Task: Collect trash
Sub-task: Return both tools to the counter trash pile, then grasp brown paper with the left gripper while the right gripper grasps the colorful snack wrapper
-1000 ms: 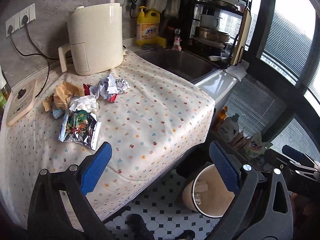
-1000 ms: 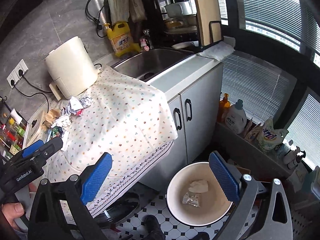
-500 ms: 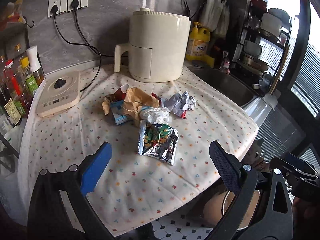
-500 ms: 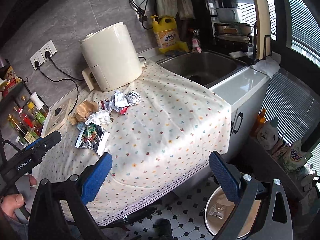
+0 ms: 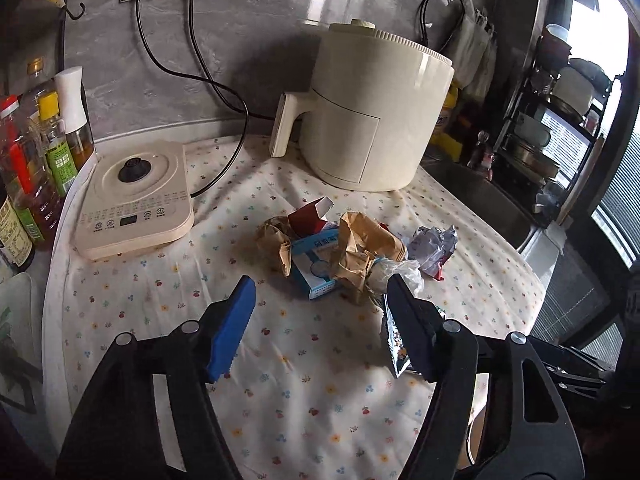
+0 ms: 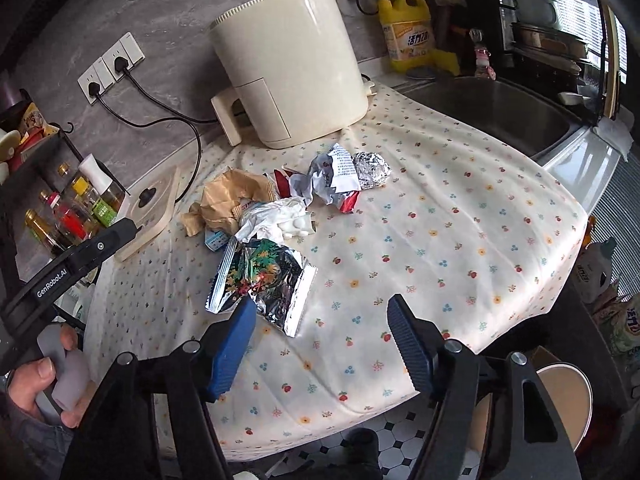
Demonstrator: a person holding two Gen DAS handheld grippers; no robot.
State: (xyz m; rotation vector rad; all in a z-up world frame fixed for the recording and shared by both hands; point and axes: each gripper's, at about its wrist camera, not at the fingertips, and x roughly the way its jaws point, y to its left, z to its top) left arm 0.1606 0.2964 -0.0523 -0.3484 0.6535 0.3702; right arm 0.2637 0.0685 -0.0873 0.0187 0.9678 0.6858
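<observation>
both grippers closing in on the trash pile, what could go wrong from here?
1. The trash pile is tangled: lifting the foil snack bag may drag the loose white wrapper off the table.
2. The cloth is loose and wrinkled, so low fingers could snag it.
3. Left gripper and right gripper, both open and empty, may collide.

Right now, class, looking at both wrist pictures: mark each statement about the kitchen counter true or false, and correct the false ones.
1. The shiny foil snack packet lies on the flower-print cloth. True.
2. The right gripper clamps the packet. False: its fingers stand apart, nothing between them.
3. The cream cylindrical air fryer stands behind the trash. True.
4. The crumpled brown paper bag is in the steel sink. False: it lies on the cloth.
</observation>
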